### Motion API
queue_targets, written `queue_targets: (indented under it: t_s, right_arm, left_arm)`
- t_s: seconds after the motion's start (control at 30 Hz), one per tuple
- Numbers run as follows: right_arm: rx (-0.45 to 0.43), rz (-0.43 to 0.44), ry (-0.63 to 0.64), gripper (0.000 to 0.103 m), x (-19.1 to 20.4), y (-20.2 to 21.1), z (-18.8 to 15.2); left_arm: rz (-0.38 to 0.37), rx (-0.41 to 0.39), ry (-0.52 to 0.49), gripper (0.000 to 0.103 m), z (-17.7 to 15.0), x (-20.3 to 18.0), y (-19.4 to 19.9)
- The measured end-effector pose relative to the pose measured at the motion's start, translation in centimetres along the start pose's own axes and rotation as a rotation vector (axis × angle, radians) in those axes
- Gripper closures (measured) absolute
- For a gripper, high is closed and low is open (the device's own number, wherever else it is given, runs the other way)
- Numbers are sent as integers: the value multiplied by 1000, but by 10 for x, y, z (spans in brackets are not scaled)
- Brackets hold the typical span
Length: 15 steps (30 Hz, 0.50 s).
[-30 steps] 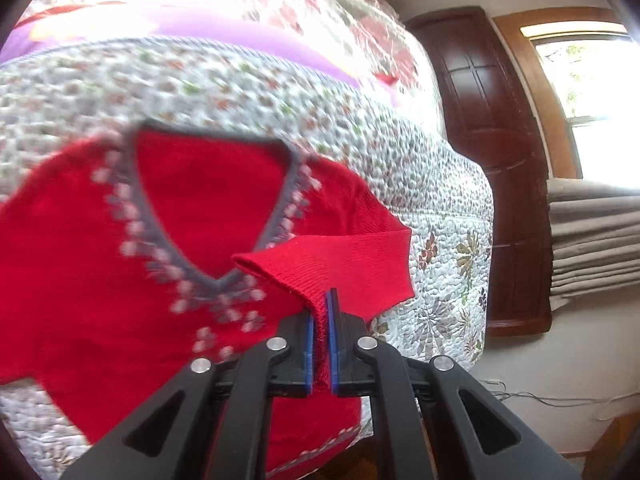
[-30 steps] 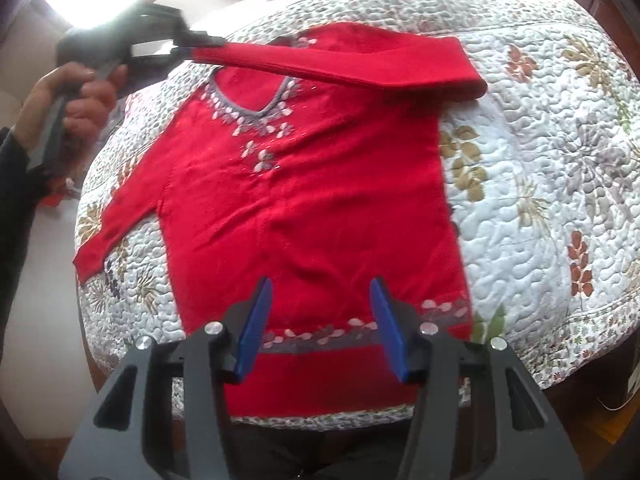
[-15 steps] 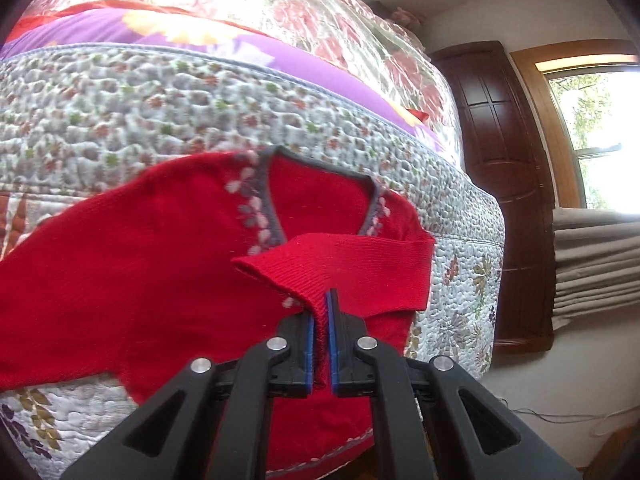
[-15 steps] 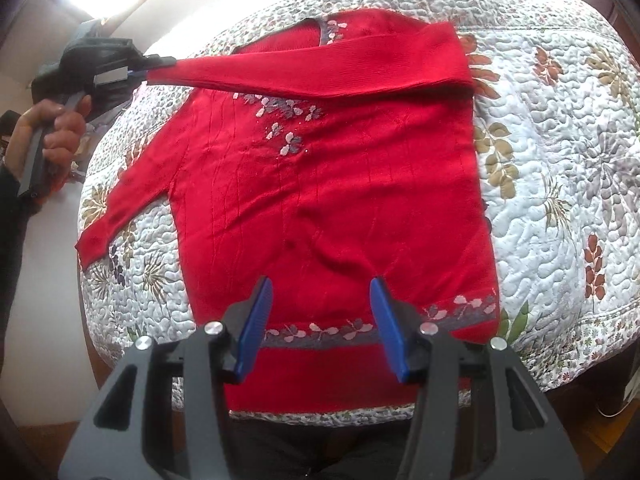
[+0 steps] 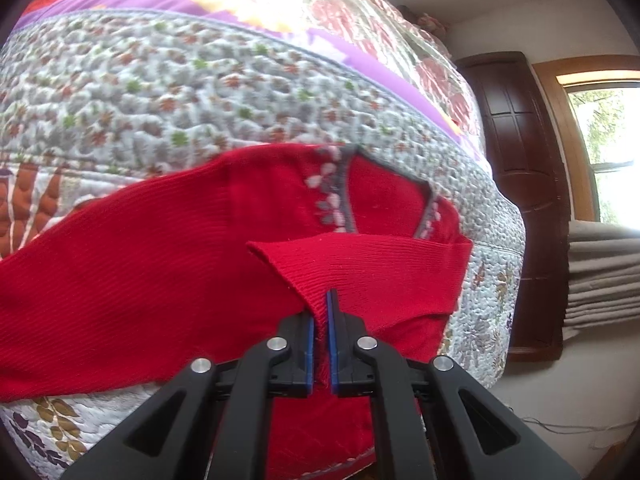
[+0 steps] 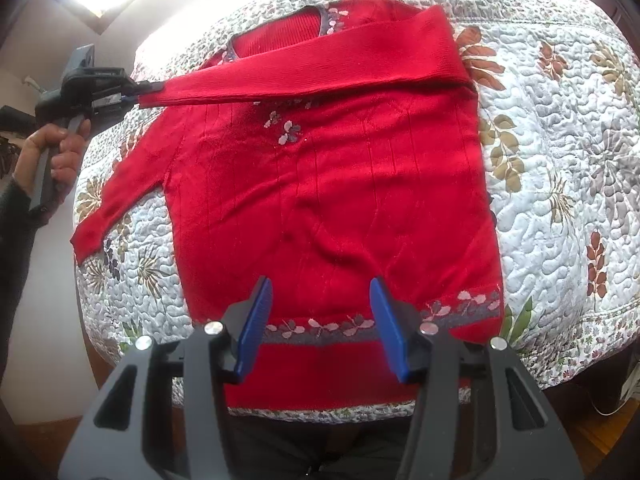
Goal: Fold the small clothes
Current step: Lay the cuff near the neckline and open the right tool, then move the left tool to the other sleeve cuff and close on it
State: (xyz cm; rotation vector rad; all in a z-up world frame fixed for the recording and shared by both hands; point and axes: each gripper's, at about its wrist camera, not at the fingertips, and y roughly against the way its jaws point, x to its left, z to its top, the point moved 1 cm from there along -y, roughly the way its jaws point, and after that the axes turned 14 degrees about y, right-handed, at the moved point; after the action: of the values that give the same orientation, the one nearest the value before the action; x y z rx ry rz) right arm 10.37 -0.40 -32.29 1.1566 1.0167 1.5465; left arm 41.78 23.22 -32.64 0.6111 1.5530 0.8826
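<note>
I am pinching the sleeve cuff [image 5: 320,300] in my left gripper [image 5: 321,316], stretching it leftward over the red sweater [image 6: 332,184] on the quilt [image 6: 560,140], right gripper [image 6: 320,316] spread near the hem, risking dragging the body askew.

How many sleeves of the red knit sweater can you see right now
2. One red knit sleeve is pulled across the chest, its cuff pinched in the left gripper. The other sleeve lies flat on the floral quilted bedspread, angled outward.
</note>
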Motion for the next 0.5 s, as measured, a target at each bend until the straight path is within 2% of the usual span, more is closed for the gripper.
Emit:
queue_targets:
  t_s: [0.5]
  right_arm:
    - [38, -3, 3, 52, 0, -13, -1]
  left_arm:
    - [61, 17, 17, 98, 13, 55, -27]
